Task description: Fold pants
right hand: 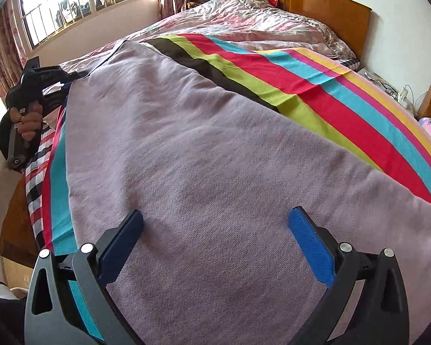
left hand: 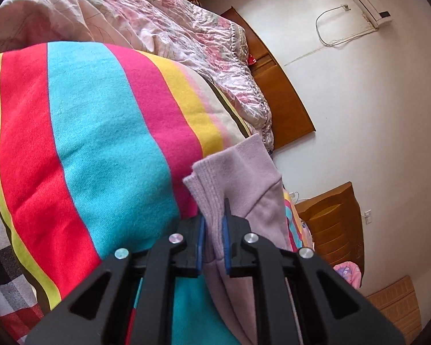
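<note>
Pants, lilac knit sweatpants (right hand: 204,155), lie flat on striped multicolour blanket (right hand: 344,106) covering bed. Left gripper (left hand: 214,230) jaws clamped on ribbed cuff (left hand: 215,189); right gripper (right hand: 215,230) jaws spread wide above fabric, gripping nothing. Folding apparently just starting; every fold remains.

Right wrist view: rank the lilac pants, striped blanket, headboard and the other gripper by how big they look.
1. lilac pants
2. striped blanket
3. headboard
4. left gripper, roughly headboard-sized, so unsure.
</note>
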`<state>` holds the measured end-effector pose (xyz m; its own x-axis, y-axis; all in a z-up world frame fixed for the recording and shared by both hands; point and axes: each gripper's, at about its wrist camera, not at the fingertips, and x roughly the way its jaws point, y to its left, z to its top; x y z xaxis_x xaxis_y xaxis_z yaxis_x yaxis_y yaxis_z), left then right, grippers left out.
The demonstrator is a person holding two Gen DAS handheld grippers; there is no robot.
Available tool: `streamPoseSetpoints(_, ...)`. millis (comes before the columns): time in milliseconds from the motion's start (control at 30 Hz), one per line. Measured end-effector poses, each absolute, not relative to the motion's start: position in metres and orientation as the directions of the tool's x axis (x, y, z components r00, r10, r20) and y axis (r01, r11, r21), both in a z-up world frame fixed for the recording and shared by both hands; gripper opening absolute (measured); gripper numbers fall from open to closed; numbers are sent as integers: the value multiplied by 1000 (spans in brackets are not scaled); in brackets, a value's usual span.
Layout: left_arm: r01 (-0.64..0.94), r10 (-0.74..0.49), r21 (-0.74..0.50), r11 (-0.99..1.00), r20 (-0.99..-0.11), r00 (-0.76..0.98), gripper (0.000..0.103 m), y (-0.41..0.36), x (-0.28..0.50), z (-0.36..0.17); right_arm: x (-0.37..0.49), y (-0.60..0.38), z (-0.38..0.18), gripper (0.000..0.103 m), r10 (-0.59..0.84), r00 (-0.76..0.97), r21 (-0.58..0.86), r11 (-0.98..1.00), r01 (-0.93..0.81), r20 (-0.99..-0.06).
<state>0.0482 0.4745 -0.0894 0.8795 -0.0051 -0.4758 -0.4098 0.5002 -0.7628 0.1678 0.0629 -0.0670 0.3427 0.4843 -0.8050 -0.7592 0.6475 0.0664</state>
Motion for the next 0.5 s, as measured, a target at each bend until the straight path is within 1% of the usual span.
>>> streamPoseSetpoints(67,-421,52,-698,579,-484,874,10,456,52,-59,167,55,-62,98,497,360,73,658,-749,-789)
streamPoseSetpoints(100,-418,78,-656,629,-481,873,10,442,55,-38,167,46,-55,98,516,381,83,669,-739,-767)
streamPoseSetpoints(167,-369,102,-557,744,-452,886,10,402,67,10,169,19,-35,98,550,444,105,703,-704,-708)
streamPoseSetpoints(233,-287,93,-430,856,-418,904,10,345,84,56,173,-21,-10,98,561,530,133,756,-641,-636)
streamPoseSetpoints(300,-159,36,-287,944,-392,919,10,271,112,89,178,-67,12,98,537,618,164,815,-555,-574)
streamPoseSetpoints(367,-3,-56,-150,989,-387,920,10,189,129,99,180,-113,28,98,478,697,181,870,-458,-534)
streamPoseSetpoints(433,169,-176,-56,984,-426,887,11,113,139,85,178,-157,37,98,401,760,185,915,-358,-512)
streamPoseSetpoints(500,326,-275,10,945,-514,813,11,46,145,48,174,-195,40,98,336,795,203,942,-269,-505)
